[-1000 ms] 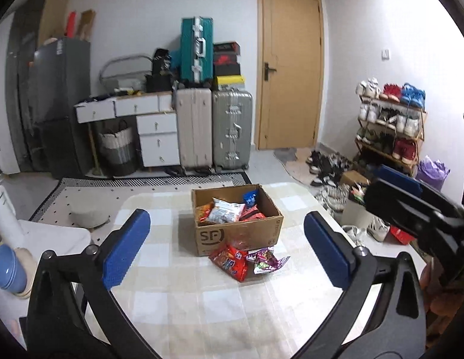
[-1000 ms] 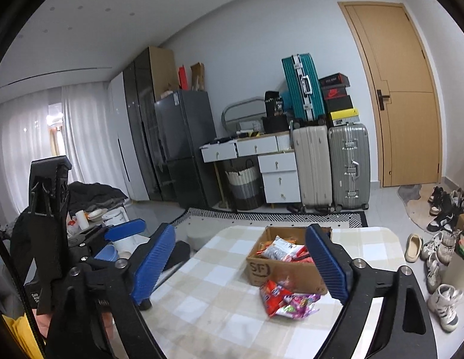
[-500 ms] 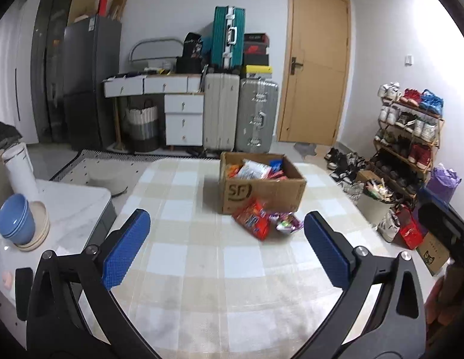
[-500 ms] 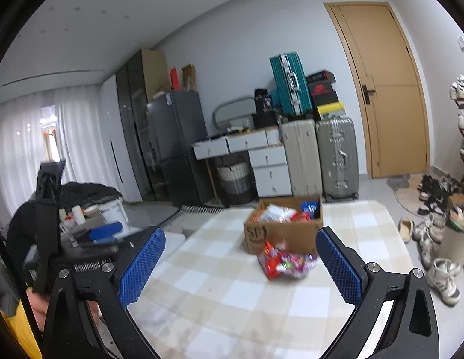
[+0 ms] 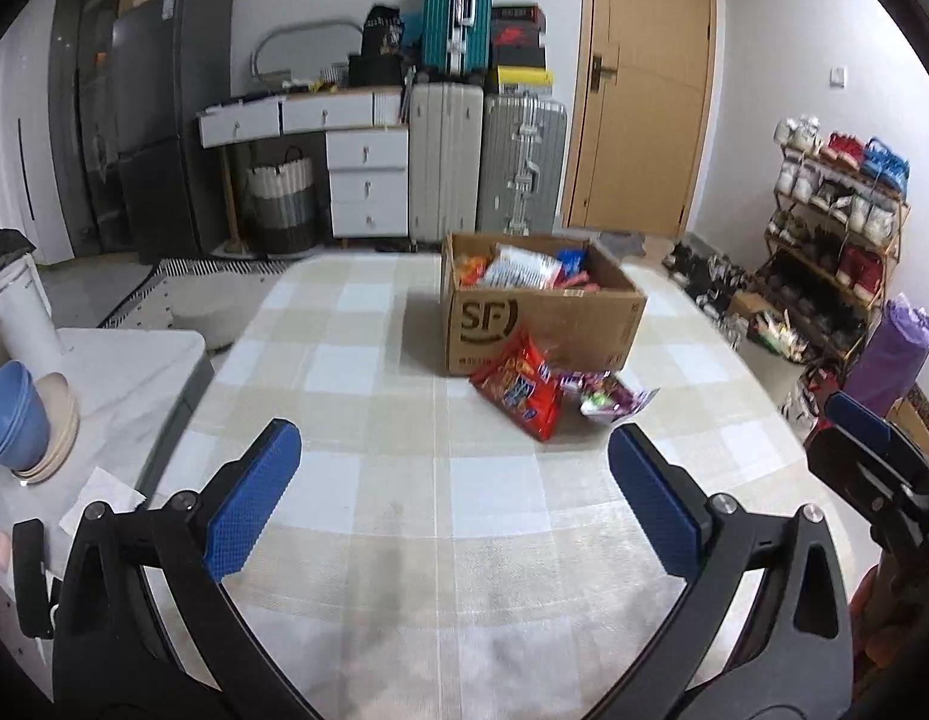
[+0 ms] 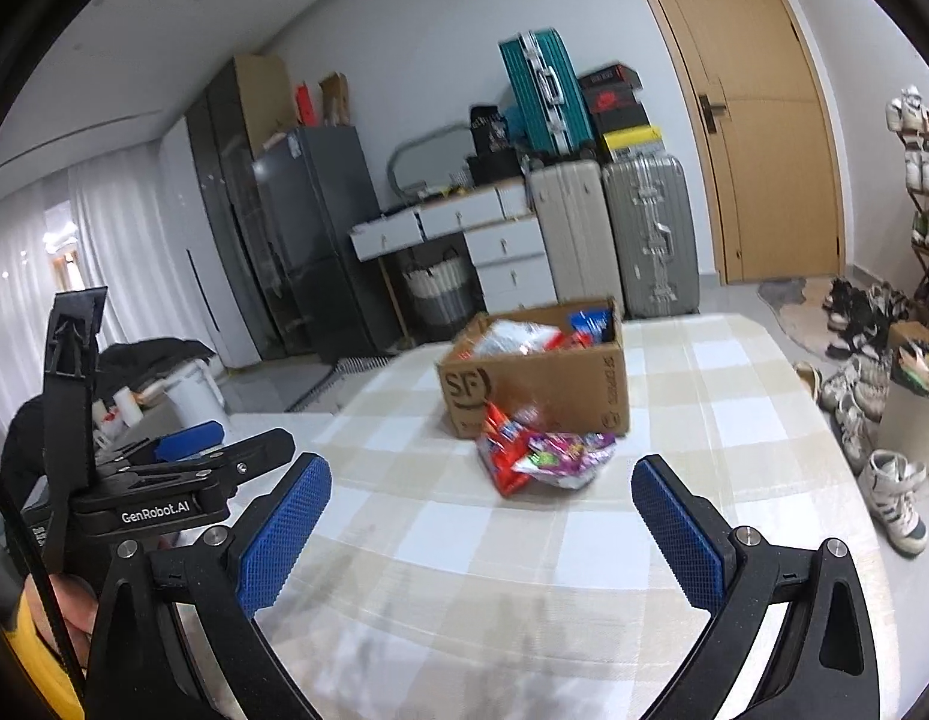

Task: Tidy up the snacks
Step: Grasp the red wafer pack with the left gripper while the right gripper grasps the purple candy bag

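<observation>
Snacks: a red crinkly bag (image 5: 520, 387) and a purple foil packet (image 5: 608, 397) lie on the table (image 5: 404, 480), touching the near wall of the cardboard box (image 5: 542, 312). More packets sit inside the open-topped box, which stands toward the table's far edge. The table has a soft cloth in beige and white checks.

Left gripper (image 5: 452, 486): jaws spread wide, nothing between the blue ribbed pads, hovering over the near edge. Right gripper (image 6: 482, 516): same, fully spread and empty.

Left view only: a marble-look side counter at the table's left edge with stacked blue bowls (image 5: 11, 414), and a shoe rack (image 5: 836, 222) at the right wall; the right gripper shows at the frame's right edge. Right view only: white curtains (image 6: 38, 252), the left gripper from the side, and a hand (image 6: 74, 600) with a yellow sleeve under it.

Both views: a wooden door, hard-shell suitcases, a grey fridge.
</observation>
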A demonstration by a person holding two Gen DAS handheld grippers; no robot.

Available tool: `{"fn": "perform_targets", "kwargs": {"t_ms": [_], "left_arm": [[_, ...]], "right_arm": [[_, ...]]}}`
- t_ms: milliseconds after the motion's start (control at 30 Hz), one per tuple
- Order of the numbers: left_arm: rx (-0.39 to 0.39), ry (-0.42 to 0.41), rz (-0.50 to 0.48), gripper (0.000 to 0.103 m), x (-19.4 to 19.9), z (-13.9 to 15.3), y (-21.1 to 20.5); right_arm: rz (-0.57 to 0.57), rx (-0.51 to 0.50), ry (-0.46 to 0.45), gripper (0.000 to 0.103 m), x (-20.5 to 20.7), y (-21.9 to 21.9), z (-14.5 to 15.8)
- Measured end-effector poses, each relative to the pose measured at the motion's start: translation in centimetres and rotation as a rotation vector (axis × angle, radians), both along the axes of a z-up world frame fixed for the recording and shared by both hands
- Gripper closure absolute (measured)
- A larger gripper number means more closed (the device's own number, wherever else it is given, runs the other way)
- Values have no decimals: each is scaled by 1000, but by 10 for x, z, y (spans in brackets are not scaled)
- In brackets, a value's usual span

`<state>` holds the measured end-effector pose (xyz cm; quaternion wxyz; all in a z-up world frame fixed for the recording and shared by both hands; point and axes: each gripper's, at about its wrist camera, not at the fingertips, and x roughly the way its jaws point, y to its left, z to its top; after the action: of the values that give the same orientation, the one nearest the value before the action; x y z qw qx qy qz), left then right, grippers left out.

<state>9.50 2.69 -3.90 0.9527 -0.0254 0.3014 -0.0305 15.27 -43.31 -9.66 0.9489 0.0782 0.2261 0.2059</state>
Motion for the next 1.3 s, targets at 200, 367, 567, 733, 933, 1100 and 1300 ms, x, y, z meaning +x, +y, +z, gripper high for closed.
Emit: {"fn": "perform_targets", "kwargs": {"t_ms": [200, 367, 567, 733, 933, 1100, 1300], "left_arm": [[30, 100, -22, 0, 71, -41, -19], [71, 180, -42, 0, 134, -74, -32], [56, 265, -95, 0, 188, -106, -49], [86, 298, -119, 0, 223, -129, -67], [80, 339, -110, 1, 244, -155, -69], [82, 351, -102, 1, 258, -170, -68], [90, 377, -100, 0, 275, -184, -65]], "right_arm": [[-24, -8, 118, 1, 64, -5, -33], [-37, 12, 190, 1, 111, -11, -51], [-20, 15, 281, 1, 163, -9, -71], [10, -19, 353, 1, 200, 1, -89], [47, -75, 431, 4, 228, 16, -115], [54, -97, 467, 25, 240, 25, -126], [96, -119, 457, 44, 240, 37, -126]]}}
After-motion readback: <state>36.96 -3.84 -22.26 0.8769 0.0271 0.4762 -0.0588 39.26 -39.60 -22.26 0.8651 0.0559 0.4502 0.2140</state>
